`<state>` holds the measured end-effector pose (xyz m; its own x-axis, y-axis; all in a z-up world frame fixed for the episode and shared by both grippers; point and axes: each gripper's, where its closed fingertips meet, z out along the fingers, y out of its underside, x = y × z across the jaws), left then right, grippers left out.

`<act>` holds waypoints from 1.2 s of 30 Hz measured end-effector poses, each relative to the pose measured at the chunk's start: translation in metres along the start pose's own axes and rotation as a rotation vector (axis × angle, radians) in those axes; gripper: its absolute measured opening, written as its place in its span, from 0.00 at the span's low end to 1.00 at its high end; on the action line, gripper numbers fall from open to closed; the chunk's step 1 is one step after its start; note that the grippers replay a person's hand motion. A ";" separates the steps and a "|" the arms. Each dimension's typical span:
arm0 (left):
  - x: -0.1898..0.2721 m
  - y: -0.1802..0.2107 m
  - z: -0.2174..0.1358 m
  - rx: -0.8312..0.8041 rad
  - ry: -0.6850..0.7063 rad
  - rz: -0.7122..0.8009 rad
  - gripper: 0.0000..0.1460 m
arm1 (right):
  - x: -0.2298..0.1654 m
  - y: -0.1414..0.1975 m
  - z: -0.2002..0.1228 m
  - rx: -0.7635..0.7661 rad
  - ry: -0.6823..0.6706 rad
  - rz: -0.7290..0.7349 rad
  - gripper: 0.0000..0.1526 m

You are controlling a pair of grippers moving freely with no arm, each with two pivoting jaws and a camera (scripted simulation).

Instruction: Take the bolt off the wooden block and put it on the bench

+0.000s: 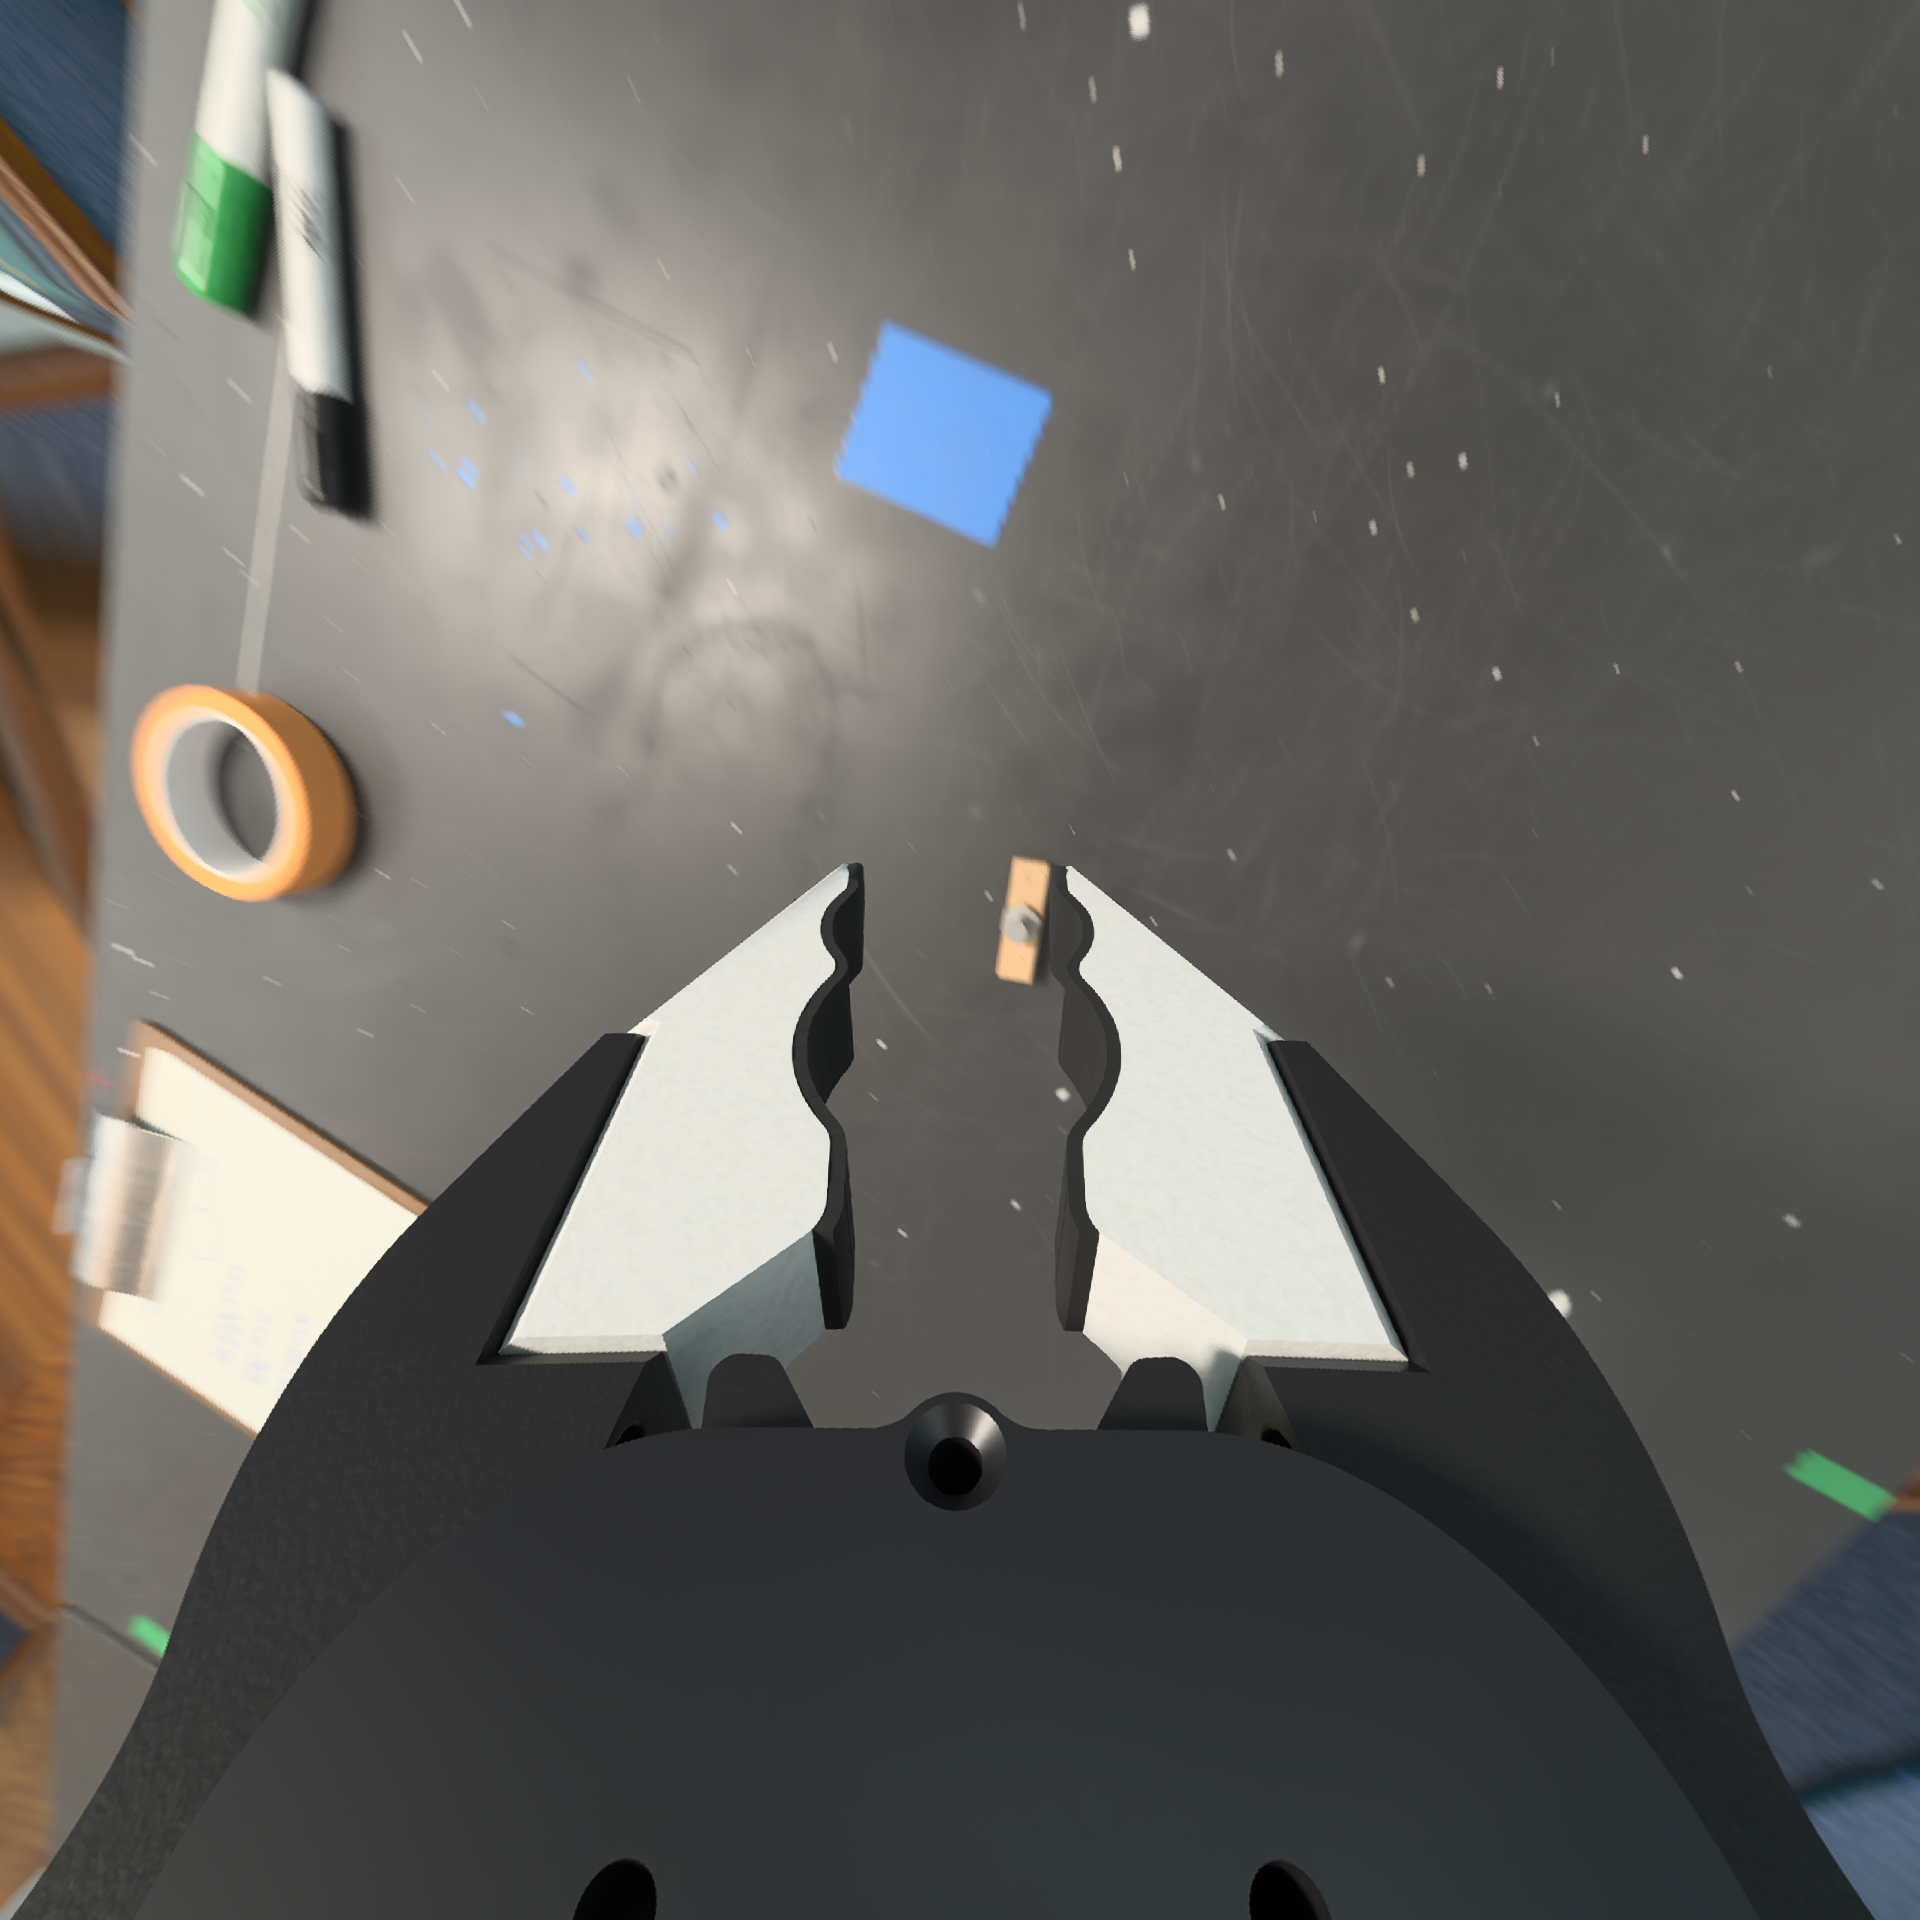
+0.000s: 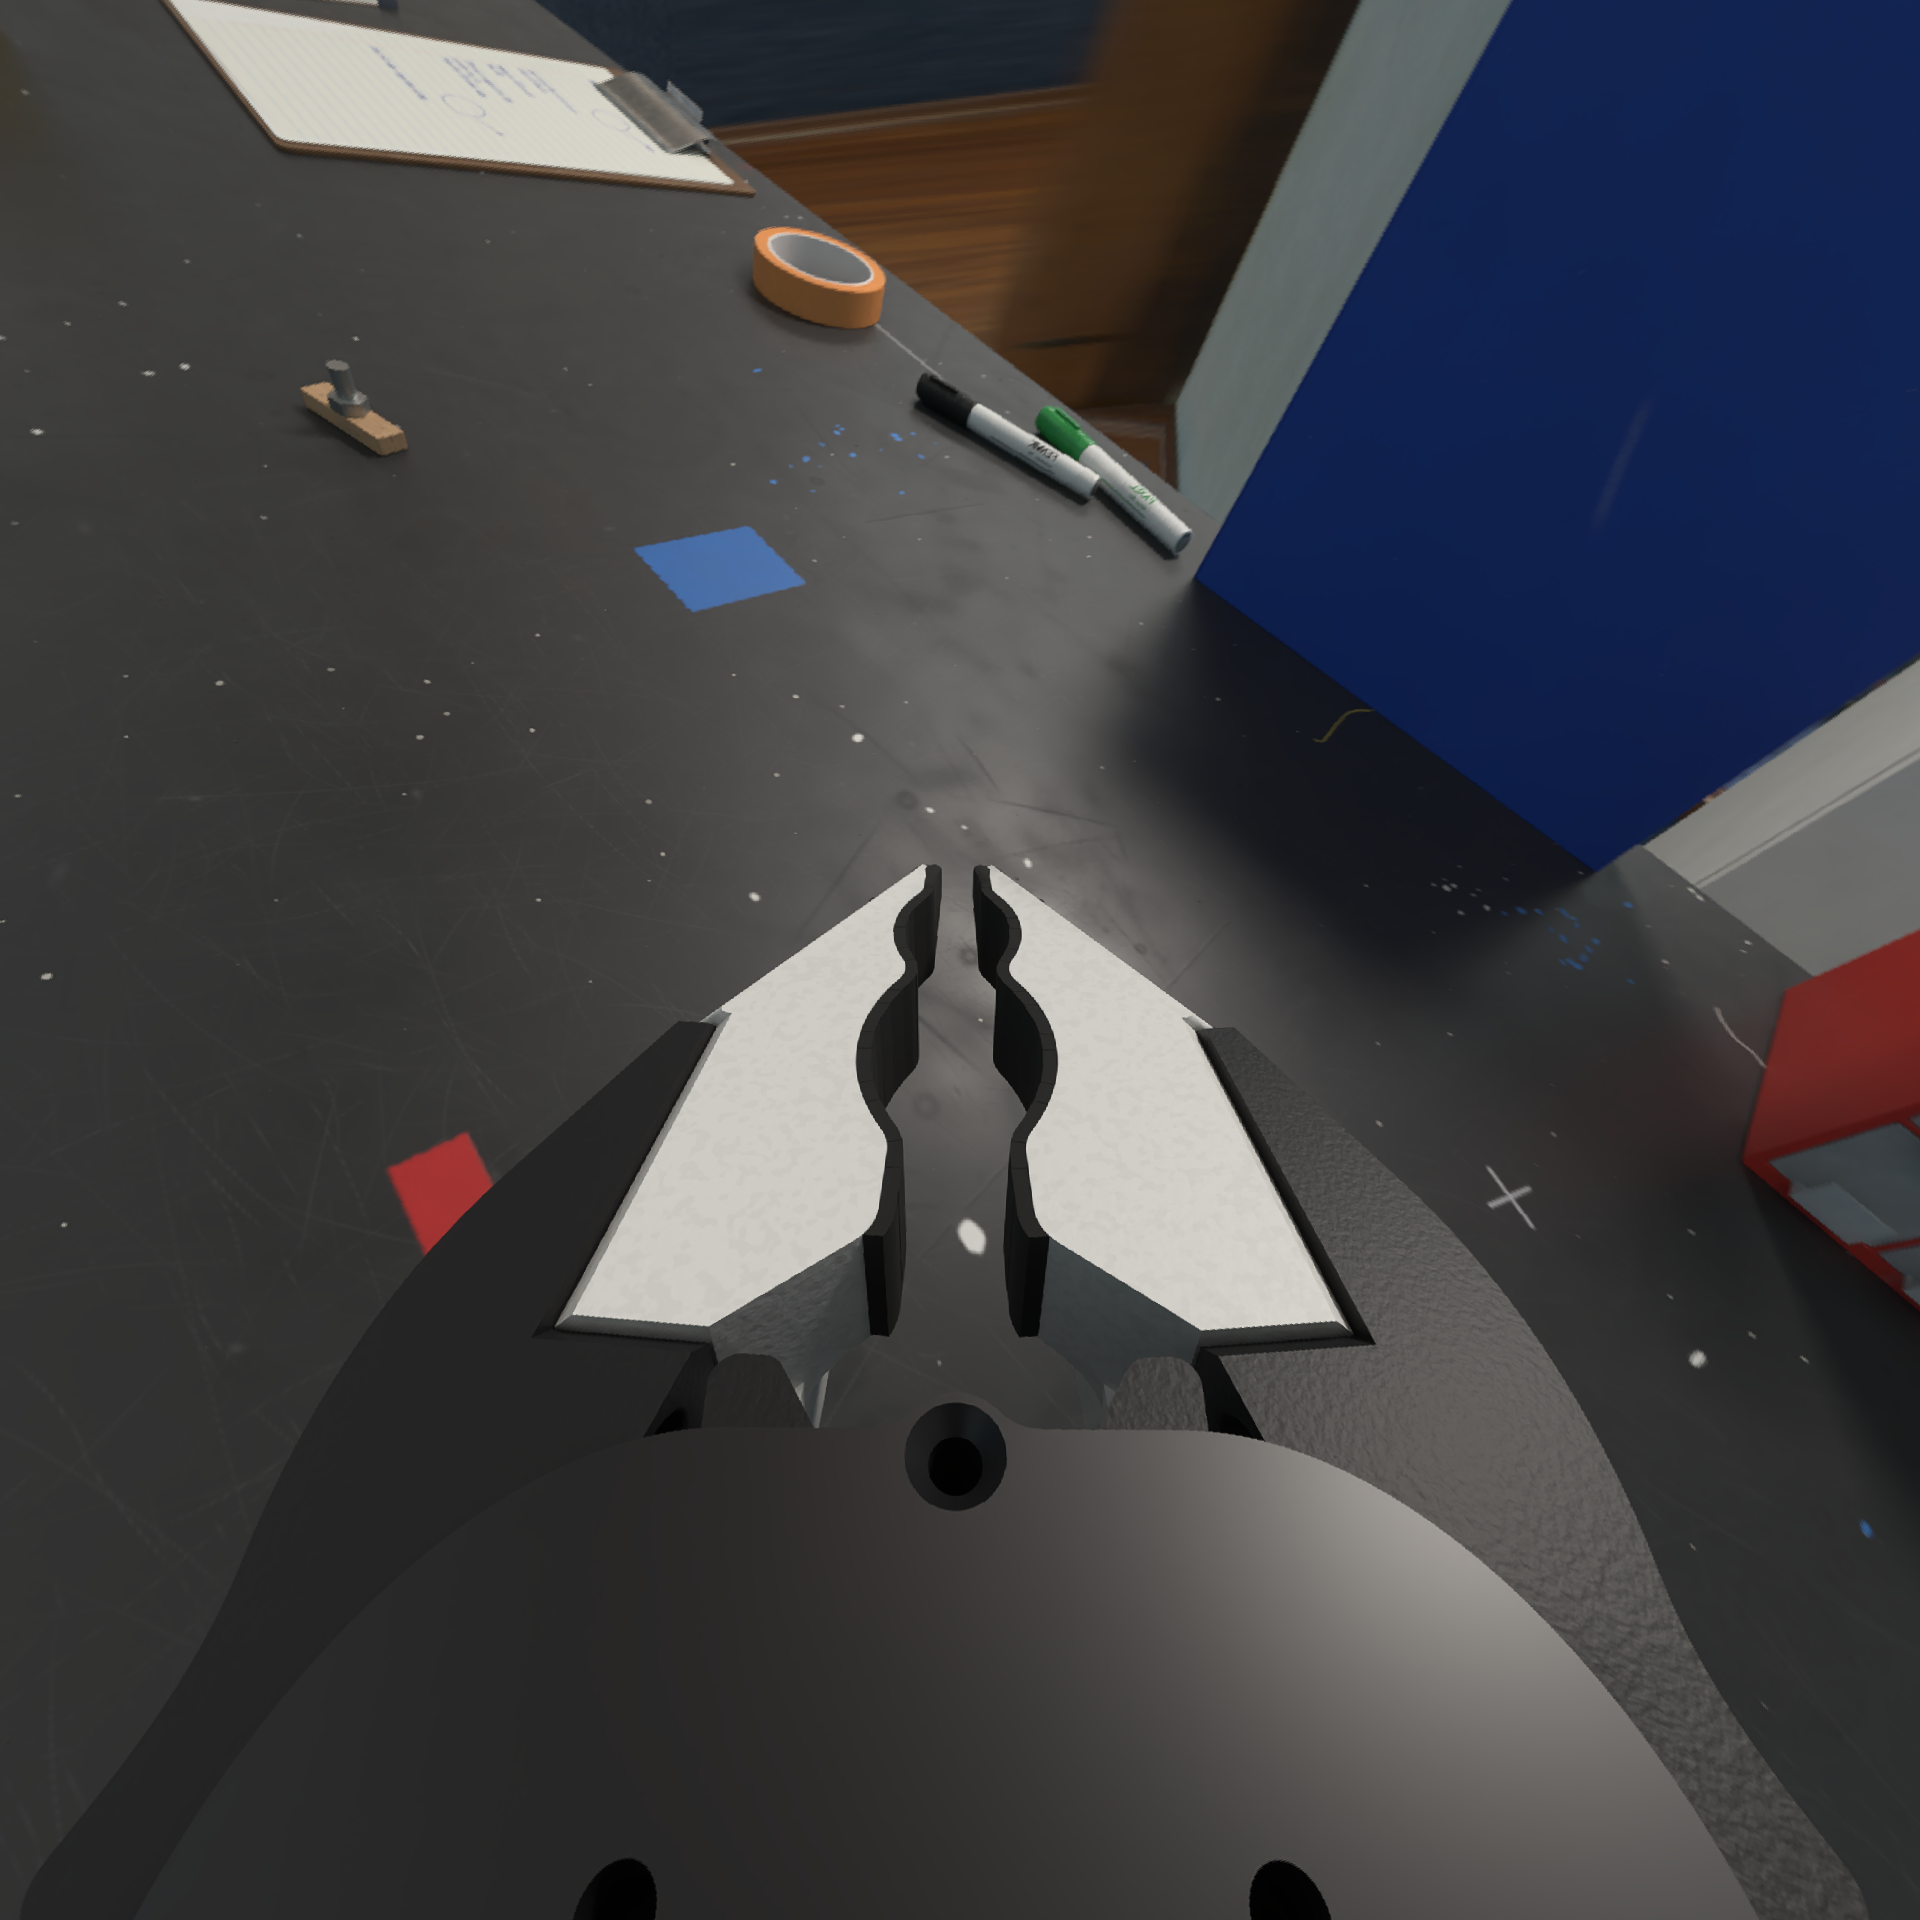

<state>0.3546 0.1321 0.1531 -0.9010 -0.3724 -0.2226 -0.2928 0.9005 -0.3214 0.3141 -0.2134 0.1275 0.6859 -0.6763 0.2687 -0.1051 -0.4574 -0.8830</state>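
A small wooden block (image 1: 1016,961) lies on the dark bench (image 1: 1455,623) with a grey bolt (image 1: 1018,922) standing in it. My left gripper (image 1: 959,873) is open and empty, looking down from above; the block sits just inside its right fingertip (image 1: 1081,904), well below it. In the right wrist view the block (image 2: 364,424) and its upright bolt (image 2: 341,382) are far off at the upper left. My right gripper (image 2: 956,873) is shut to a narrow gap, empty, low over the bench.
An orange tape roll (image 1: 244,790), two markers (image 1: 317,301) and a clipboard (image 1: 239,1195) lie along the bench's left edge. A blue square patch (image 1: 943,431) is beyond the block. A blue panel (image 2: 1558,416) and a red box (image 2: 1839,1122) stand to the right.
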 end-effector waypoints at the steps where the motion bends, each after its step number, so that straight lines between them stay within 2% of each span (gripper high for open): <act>1: 0.003 0.012 0.003 -0.019 0.032 -0.024 0.23 | -0.002 0.000 0.004 -0.005 -0.010 0.001 0.04; 5: 0.019 0.048 0.034 -0.101 0.121 -0.051 0.19 | -0.008 -0.006 0.015 -0.011 -0.039 -0.010 0.04; 8: 0.020 0.068 0.063 -0.173 0.115 -0.030 0.12 | -0.013 -0.009 0.020 -0.011 -0.053 0.004 0.04; 16: 0.024 0.079 0.103 -0.219 0.192 0.076 0.11 | -0.018 -0.004 0.026 -0.030 -0.056 0.020 0.04; 22: 0.020 0.082 0.111 -0.221 0.189 0.089 0.08 | -0.012 -0.003 0.021 -0.029 -0.045 0.023 0.03; 30: 0.025 0.083 0.114 -0.204 0.203 0.076 0.13 | -0.008 0.001 0.018 -0.014 -0.047 0.047 0.03; 36: 0.024 0.083 0.115 -0.193 0.191 0.076 0.08 | -0.008 0.005 0.018 -0.019 -0.050 0.048 0.03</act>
<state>0.3453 0.1723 0.0155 -0.9613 -0.2699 -0.0559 -0.2614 0.9571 -0.1249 0.3213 -0.2000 0.1144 0.7149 -0.6682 0.2058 -0.1520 -0.4358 -0.8871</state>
